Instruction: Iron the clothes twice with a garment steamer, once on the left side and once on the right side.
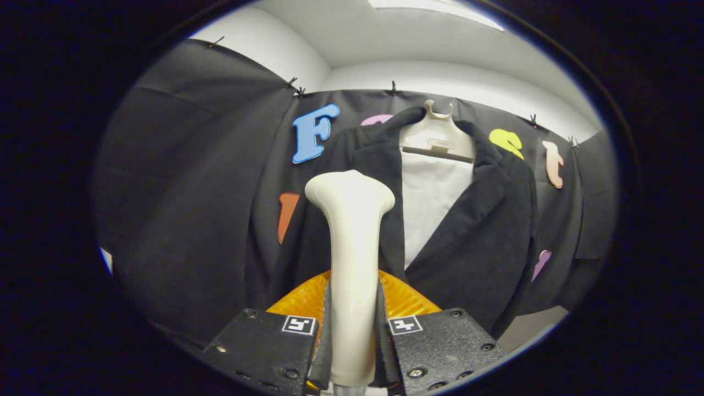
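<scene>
A cream garment steamer [352, 247] stands upright between my fingers, its flared head at the top and its handle clamped low down. My gripper [353, 330] is shut on the steamer handle, both fingers pressing its sides. Beyond the steamer hangs a dark jacket [484, 231] on a pale hanger [437, 137], with a white shirt front [432, 203] showing between its lapels. The steamer head sits in front of the jacket's left lapel and left panel; whether it touches the cloth I cannot tell.
The black cloth wall [187, 209] wraps round behind and to the left of the jacket. A white wall and ceiling [396, 49] rise above it. A pale surface [536, 324] shows low at the right, under the jacket's hem.
</scene>
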Tool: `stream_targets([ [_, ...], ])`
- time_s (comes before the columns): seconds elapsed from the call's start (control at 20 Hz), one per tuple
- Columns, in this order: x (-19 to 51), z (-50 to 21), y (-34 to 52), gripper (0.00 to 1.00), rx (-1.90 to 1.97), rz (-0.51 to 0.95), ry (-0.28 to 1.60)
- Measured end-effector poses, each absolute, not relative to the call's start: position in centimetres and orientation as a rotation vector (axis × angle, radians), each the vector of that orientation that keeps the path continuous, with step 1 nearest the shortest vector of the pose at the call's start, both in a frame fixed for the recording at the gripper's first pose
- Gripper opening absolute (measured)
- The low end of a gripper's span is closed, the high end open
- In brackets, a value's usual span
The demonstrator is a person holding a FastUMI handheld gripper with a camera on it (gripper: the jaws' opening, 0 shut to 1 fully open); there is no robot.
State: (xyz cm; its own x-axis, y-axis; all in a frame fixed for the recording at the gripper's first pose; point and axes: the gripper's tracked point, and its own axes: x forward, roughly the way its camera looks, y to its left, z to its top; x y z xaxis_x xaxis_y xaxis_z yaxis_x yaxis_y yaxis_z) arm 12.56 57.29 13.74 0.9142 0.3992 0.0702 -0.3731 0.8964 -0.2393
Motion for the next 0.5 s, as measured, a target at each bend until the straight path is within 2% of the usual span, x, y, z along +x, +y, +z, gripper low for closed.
stream_targets([
  [0.5, 11.2, 8.1, 55.6, 0.35, -0.27, 0.402, -0.037],
])
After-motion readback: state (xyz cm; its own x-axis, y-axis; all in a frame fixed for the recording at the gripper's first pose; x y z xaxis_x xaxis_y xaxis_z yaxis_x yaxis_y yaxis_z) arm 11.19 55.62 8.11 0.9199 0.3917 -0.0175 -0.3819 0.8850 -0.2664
